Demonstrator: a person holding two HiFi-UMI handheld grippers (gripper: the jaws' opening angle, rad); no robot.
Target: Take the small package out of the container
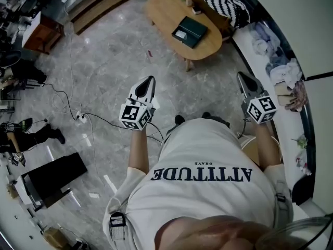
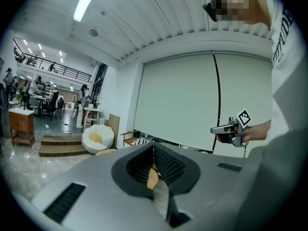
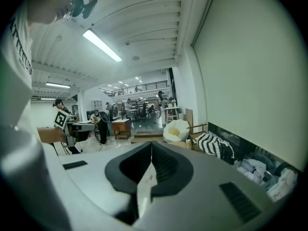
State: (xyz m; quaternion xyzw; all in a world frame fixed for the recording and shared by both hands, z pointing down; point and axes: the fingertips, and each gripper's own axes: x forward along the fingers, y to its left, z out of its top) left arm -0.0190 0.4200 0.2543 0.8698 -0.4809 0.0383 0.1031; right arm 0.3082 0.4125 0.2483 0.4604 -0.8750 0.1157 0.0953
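Left gripper (image 1: 150,80) and right gripper (image 1: 241,76) both shut and empty, the person faces the container (image 1: 194,29) on the table (image 1: 165,10) at upper centre, the apparent small package (image 1: 180,34) inside; best approach closer and open one claw before reaching in.

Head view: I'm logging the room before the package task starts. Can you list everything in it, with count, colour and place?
oval wooden table: one, light brown, top centre
open box-like container: one, dark, on the table; contents too small to tell
striped cushion: one, black and white, right of the table
folded cloths: several, pale, on the ledge at right
wooden cabinet: one, reddish brown, upper left
flat case: one, black, lower left
cables: several, black and white, on the grey marble floor
T-shirt: one, white, on the person, bottom
left gripper: one, grey, jaws shut, empty, over the floor
right gripper: one, grey, jaws shut, empty, over the floor
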